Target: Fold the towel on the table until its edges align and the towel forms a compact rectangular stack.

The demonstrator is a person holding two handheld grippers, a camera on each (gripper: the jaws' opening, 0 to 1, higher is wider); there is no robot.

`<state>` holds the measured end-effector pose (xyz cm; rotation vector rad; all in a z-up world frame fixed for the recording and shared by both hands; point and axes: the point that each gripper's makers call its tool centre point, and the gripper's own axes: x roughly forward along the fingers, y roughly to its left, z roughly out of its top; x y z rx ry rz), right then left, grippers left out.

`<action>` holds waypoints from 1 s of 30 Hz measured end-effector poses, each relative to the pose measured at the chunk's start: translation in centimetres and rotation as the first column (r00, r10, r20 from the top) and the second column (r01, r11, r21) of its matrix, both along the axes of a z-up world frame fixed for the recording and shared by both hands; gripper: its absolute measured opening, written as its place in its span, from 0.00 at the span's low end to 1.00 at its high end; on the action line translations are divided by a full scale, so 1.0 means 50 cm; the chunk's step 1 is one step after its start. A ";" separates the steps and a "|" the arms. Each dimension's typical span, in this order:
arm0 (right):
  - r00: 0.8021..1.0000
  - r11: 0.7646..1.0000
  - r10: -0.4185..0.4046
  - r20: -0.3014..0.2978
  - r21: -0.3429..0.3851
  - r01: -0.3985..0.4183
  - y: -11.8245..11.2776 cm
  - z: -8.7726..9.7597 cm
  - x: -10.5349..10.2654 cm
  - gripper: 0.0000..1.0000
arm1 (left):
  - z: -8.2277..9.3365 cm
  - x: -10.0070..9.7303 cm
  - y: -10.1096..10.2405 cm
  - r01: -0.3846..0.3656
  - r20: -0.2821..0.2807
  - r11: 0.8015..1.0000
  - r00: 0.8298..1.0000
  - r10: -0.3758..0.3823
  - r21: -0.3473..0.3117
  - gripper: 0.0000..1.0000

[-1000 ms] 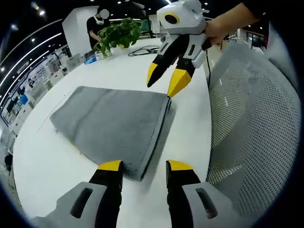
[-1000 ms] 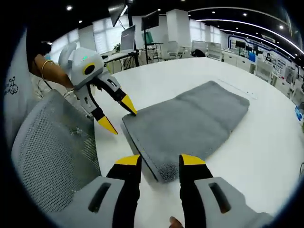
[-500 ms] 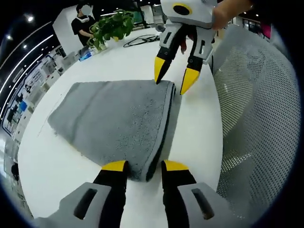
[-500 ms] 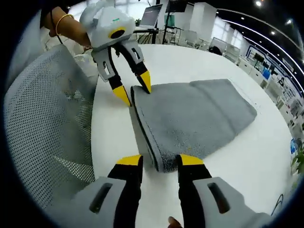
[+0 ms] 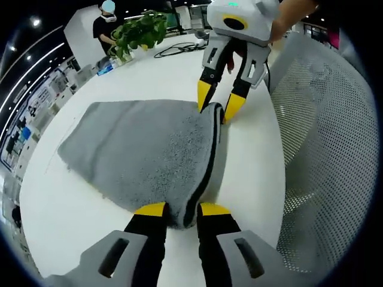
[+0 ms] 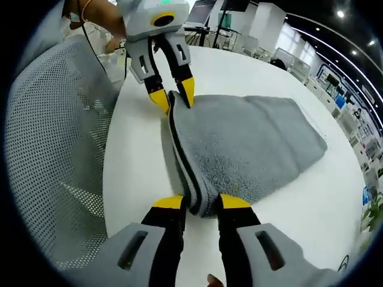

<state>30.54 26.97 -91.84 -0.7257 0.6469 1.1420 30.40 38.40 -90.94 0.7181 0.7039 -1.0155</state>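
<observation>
Left gripper view: jaws apparently pinch towel [image 5: 143, 149] edge.

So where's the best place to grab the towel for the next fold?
At the two near corners of the towel, along its layered edge beside the chair, coming in low from that side. Both grippers' jaws already straddle those corners.
</observation>
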 end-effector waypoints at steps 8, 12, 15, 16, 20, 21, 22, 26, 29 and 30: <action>1.000 1.000 -0.002 0.024 0.008 0.002 0.003 -0.001 0.010 0.11 | -0.007 0.014 0.001 0.010 0.013 1.000 1.000 -0.010 0.002 0.12; 0.999 1.000 -0.001 0.036 0.004 0.001 0.005 -0.003 0.015 0.08 | -0.008 0.022 0.000 -0.001 0.008 1.000 1.000 0.001 0.019 0.08; 1.000 1.000 -0.017 0.016 0.012 0.017 0.003 0.000 0.016 0.07 | -0.008 0.021 0.000 -0.002 0.007 1.000 1.000 0.002 0.017 0.07; 1.000 1.000 -0.020 0.010 0.015 0.019 0.003 0.001 0.014 0.07 | -0.008 0.020 0.000 -0.003 0.007 1.000 1.000 0.003 0.014 0.07; 0.999 0.999 -0.028 -0.014 0.022 0.029 0.003 0.001 0.008 0.07 | -0.006 0.014 0.000 -0.016 -0.006 1.000 1.000 0.016 0.003 0.07; 0.999 0.999 -0.028 -0.016 0.022 0.028 0.002 0.002 0.004 0.07 | -0.005 0.010 0.000 -0.021 -0.009 1.000 1.000 0.021 0.001 0.07; 1.000 1.000 -0.023 -0.019 0.021 0.023 0.002 0.001 -0.001 0.07 | -0.004 0.006 0.000 -0.021 -0.012 1.000 1.000 0.021 0.000 0.07; 0.999 1.000 -0.010 -0.040 0.022 0.011 0.002 0.004 -0.027 0.07 | -0.003 -0.017 0.001 -0.014 -0.027 1.000 1.000 0.014 0.002 0.07; 0.998 1.000 -0.002 -0.059 0.025 0.003 0.001 0.005 -0.048 0.07 | 0.004 -0.044 -0.002 -0.006 -0.056 1.000 0.998 0.006 -0.006 0.06; 0.998 1.000 0.002 -0.066 0.026 0.000 0.000 0.008 -0.057 0.07 | 0.006 -0.051 -0.002 -0.005 -0.063 1.000 0.998 0.005 -0.008 0.06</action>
